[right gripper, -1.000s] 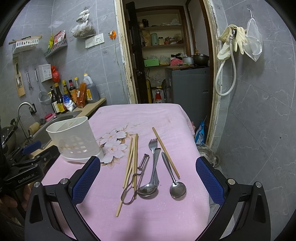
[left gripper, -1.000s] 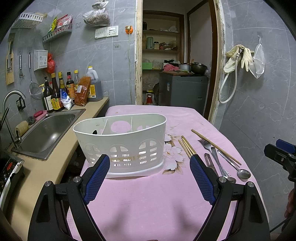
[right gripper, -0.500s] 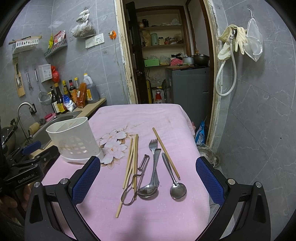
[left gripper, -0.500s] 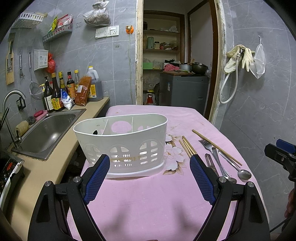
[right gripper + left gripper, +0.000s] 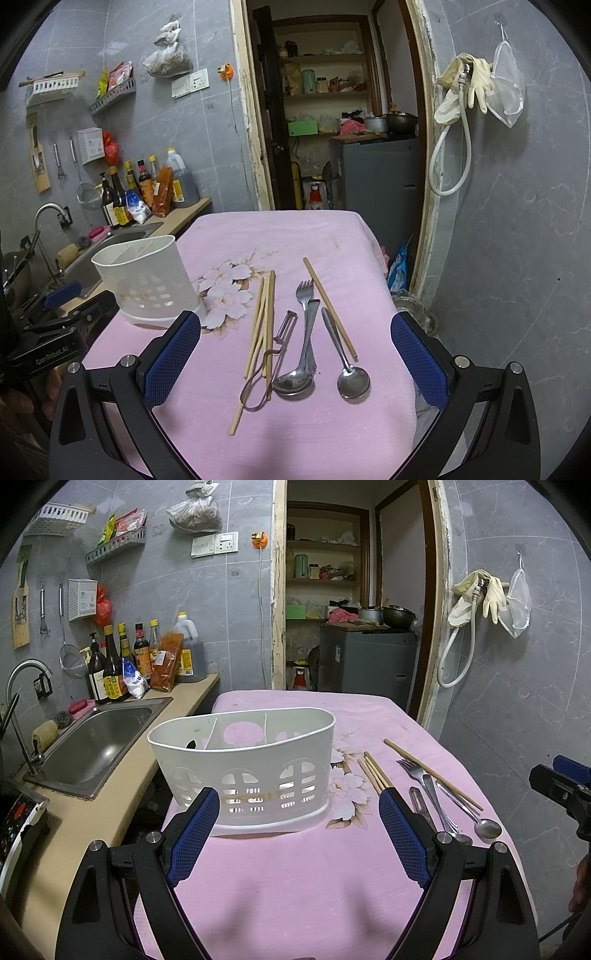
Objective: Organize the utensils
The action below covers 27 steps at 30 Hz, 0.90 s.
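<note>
A white divided utensil caddy (image 5: 243, 768) stands on the pink tablecloth (image 5: 303, 878), also in the right wrist view (image 5: 146, 280). To its right lie several wooden chopsticks (image 5: 264, 325), a peeler (image 5: 275, 363), a fork (image 5: 305, 295), and two spoons (image 5: 352, 378). My left gripper (image 5: 299, 838) is open and empty, just in front of the caddy. My right gripper (image 5: 295, 363) is open and empty, hovering near the utensils' near ends.
A steel sink (image 5: 92, 746) and a counter with sauce bottles (image 5: 122, 664) lie left of the table. An open doorway with a grey cabinet (image 5: 365, 664) is behind. The wall (image 5: 517, 701) is close on the right.
</note>
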{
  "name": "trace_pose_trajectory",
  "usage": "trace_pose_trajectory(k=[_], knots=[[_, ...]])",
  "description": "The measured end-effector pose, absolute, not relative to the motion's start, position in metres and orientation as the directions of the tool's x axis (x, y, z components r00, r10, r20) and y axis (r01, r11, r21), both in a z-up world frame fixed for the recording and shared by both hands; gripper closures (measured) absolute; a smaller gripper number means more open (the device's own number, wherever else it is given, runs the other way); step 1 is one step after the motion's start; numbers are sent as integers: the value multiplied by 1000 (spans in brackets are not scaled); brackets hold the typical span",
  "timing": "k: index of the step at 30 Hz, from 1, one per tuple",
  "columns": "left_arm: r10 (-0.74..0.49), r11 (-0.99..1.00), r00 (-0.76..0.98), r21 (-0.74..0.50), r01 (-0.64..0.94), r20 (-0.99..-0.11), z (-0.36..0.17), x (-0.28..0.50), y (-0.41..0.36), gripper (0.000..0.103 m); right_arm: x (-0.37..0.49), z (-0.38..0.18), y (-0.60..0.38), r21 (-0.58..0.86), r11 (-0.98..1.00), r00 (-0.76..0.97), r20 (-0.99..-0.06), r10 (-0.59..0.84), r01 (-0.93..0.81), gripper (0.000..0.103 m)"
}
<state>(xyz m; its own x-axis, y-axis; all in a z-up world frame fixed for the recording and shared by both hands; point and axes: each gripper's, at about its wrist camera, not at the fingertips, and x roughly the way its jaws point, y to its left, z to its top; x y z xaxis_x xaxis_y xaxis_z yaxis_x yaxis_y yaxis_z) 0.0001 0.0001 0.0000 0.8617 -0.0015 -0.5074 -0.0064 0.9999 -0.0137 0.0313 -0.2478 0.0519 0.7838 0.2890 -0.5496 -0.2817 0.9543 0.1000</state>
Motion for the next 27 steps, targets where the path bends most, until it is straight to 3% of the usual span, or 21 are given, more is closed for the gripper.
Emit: trace_pose_trajectory(k=[27], knots=[[-1, 1000, 866, -17, -9, -500, 2, -3, 3, 18, 28, 58, -248, 82, 958, 800, -533, 276, -275, 0]])
